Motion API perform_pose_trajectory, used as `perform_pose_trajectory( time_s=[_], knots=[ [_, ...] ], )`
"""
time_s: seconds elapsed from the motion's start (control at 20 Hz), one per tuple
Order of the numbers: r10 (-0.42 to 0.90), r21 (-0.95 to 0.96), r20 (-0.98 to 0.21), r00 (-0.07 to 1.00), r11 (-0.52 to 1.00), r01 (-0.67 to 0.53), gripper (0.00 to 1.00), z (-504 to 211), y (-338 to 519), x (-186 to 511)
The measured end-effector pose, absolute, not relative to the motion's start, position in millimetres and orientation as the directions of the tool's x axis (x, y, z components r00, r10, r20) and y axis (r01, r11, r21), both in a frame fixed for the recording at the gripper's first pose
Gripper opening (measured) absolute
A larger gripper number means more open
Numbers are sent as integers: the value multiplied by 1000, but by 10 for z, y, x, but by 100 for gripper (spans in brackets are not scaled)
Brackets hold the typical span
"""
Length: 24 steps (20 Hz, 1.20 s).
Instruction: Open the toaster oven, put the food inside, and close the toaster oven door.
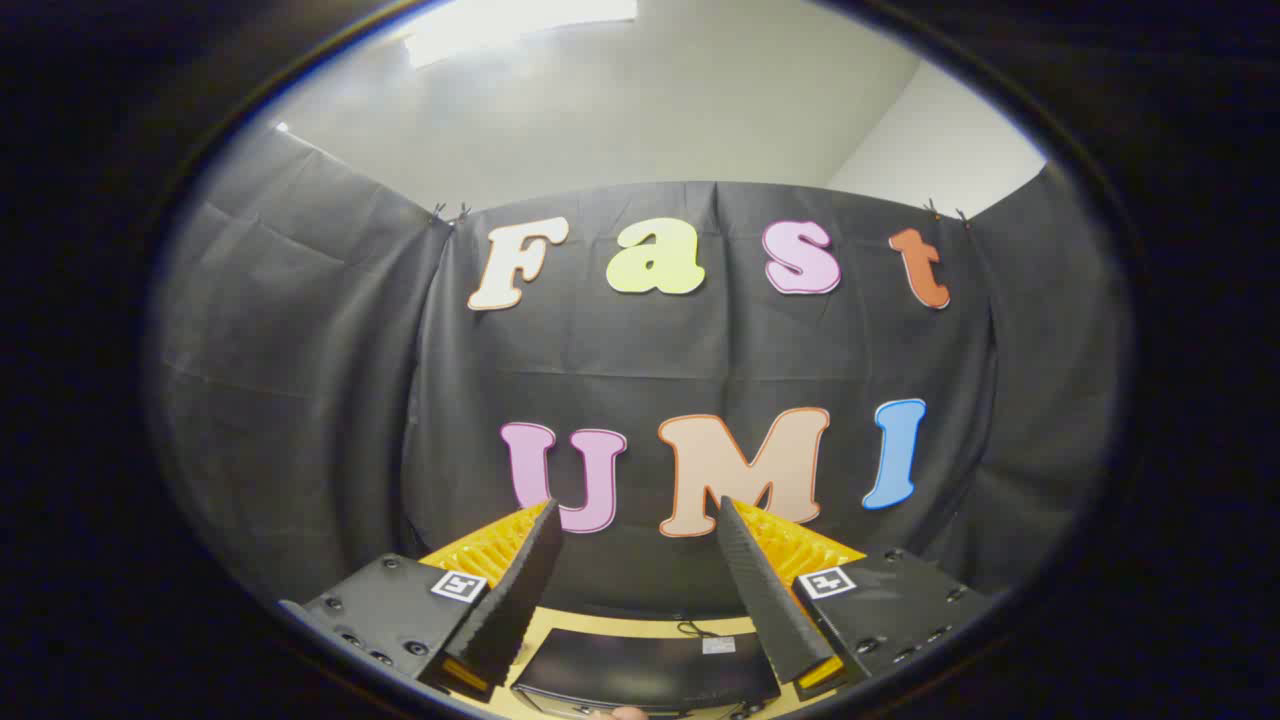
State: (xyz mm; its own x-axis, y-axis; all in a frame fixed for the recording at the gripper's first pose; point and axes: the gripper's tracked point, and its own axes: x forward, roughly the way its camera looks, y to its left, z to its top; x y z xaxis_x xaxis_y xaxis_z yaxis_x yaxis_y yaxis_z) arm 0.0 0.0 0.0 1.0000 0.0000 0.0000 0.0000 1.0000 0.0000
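My gripper [637, 507] is held high and points at the booth's black cloth wall. Its two fingers stand apart with nothing between them, so it is open. Far below, between the bases of the fingers, the dark top of the toaster oven [645, 672] lies on a light wooden table [590, 625]. A small pale label sits on the oven's back edge, and a thin cord lies behind it. The oven's door and front are hidden. I see no food.
The black cloth wall [300, 400] wraps around the left, back and right. Above it are a white ceiling and a bright light panel [520, 25]. A small bit of a hand [628, 713] shows just in front of the oven.
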Motion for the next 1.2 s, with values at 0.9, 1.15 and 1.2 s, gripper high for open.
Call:
perform_pose_trajectory(
  time_s=[0.9, 1.15, 1.2],
  knots=[
    [6, -23, -67, 998, 1000, -8, 98, -402, 73, 136],
    [-36, -63, -155, 987, 998, 26, 98, -1151, 76, 224],
    [-45, -77, -173, 984, 997, 32, 98, -1330, 75, 235]
  ],
)
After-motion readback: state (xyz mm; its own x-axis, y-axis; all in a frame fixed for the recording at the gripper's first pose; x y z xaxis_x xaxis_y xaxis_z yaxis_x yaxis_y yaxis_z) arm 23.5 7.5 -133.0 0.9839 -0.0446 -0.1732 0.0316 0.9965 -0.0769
